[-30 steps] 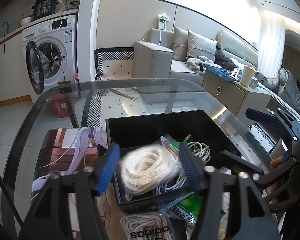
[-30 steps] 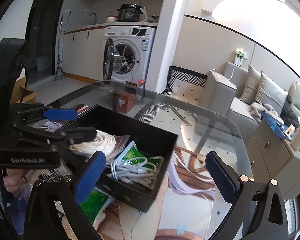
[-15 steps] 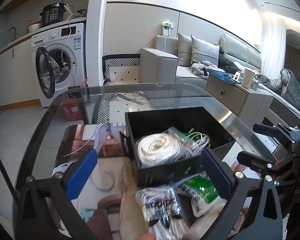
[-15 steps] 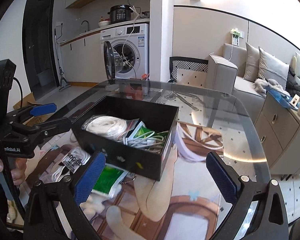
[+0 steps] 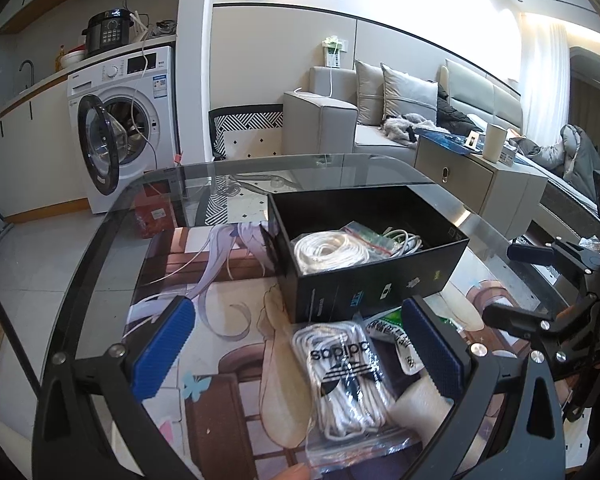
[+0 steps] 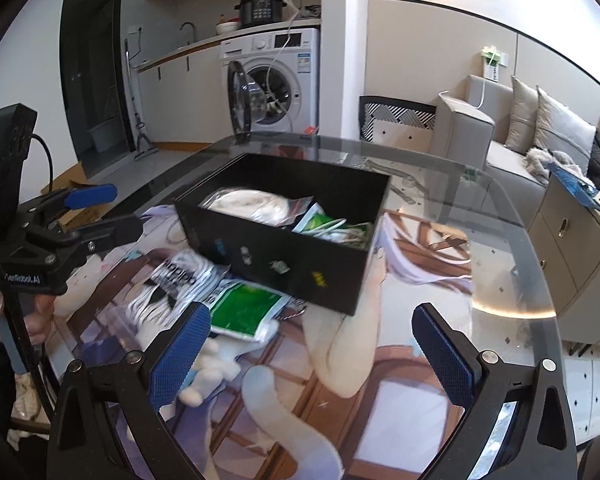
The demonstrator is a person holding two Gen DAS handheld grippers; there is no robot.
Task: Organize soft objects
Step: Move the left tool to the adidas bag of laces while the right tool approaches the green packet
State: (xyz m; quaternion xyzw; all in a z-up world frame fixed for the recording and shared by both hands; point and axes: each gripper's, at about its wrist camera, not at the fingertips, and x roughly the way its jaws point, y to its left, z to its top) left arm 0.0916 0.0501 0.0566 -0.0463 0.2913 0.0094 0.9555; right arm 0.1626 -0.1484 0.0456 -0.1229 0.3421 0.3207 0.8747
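The left gripper (image 5: 298,350) hangs over a glass table (image 5: 100,248) with its blue-padded jaws spread as wide as they go, holding nothing. Between and just beyond its fingers lies a clear bag of white cord (image 5: 346,384), printed with a black sports logo, resting flat on the illustrated mat (image 5: 228,360) that covers the tabletop. The bag's long axis runs near to far, roughly in line with the gripper, its near end closest to the camera and its far end touching the black box (image 5: 374,280). It sits closer to the right finger (image 5: 432,354) than to the left one, and neither pad touches it. Just to its right, partly behind that finger, lies a green-and-white packet (image 5: 388,326).

The open-topped black box stands farther out, holding a coil of white cord (image 5: 330,250) in a clear bag on its left side and a tangle of white cable (image 5: 400,238) on its right.

The right gripper (image 6: 312,348) also hovers with jaws wide apart and empty, the green-and-white packet (image 6: 244,310) just beyond its left finger and the box (image 6: 284,256) beyond that. A white plush toy (image 6: 210,364) lies beside the same finger.
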